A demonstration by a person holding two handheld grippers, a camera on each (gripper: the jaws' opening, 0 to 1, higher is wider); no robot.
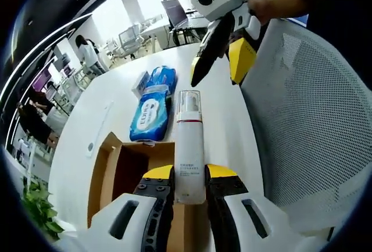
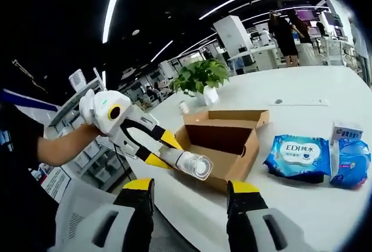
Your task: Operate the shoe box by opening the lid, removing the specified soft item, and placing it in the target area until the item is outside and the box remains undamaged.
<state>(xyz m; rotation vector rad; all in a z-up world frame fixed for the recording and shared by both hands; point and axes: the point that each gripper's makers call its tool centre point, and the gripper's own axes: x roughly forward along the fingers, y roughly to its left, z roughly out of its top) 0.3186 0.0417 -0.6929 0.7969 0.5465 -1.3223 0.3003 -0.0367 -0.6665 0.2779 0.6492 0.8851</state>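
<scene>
Your left gripper [image 1: 189,183] clamps a white pump bottle with clear cap [image 1: 189,147], held above the open brown cardboard shoe box [image 2: 224,139]. Your right gripper [image 2: 190,197] stands wide, holding nothing. Right of the box on the white table [image 2: 302,200]: a blue wet-wipes pack [image 2: 297,156], then a blue soft pack [image 2: 350,162], possibly tissues.

An open-plan office: a long white curved desk [image 2: 302,98] runs toward rows of workstations with computer monitors [image 1: 127,35], where people stand [image 2: 284,32] under linear ceiling strip lights [image 2: 114,5]. A leafy green potted plant [image 2: 201,78] sits on the desk, and a white mesh-backed office chair [image 1: 314,118] stands beside it.
</scene>
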